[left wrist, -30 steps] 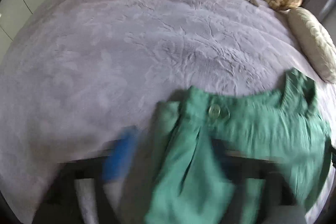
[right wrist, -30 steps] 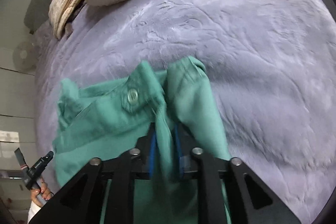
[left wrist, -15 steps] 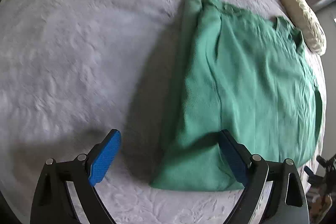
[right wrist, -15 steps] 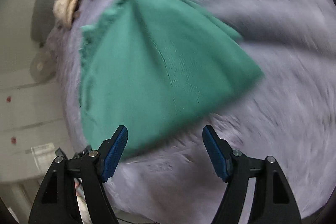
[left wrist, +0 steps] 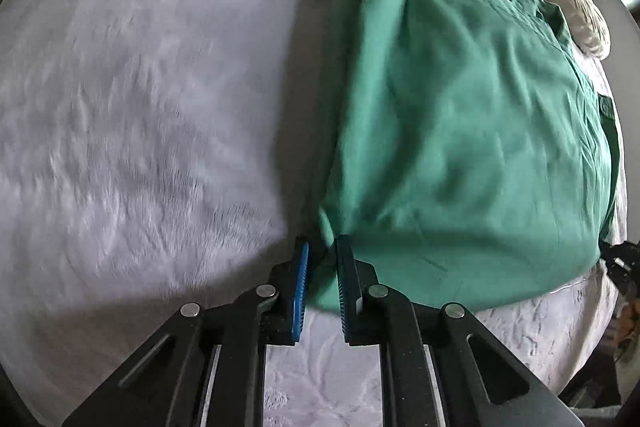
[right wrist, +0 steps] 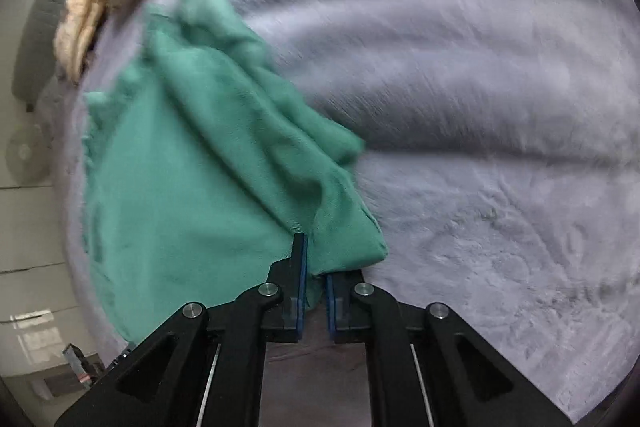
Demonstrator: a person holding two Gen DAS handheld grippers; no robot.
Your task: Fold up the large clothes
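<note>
A: Both grippers closing on near corners of the green garment [left wrist: 460,131], spread toward one o'clock on the bed [left wrist: 140,107].

B: Left gripper [left wrist: 322,259], right gripper [right wrist: 316,267] pinch cloth; next, probably lift together, fold forward.

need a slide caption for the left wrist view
Left gripper closing on the near corner of a folded green garment lying on a lilac bedspread.

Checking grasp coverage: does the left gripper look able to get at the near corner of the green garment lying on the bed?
Probably yes: the left gripper is closing with the green garment corner between its jaws, nothing in the way.
</note>
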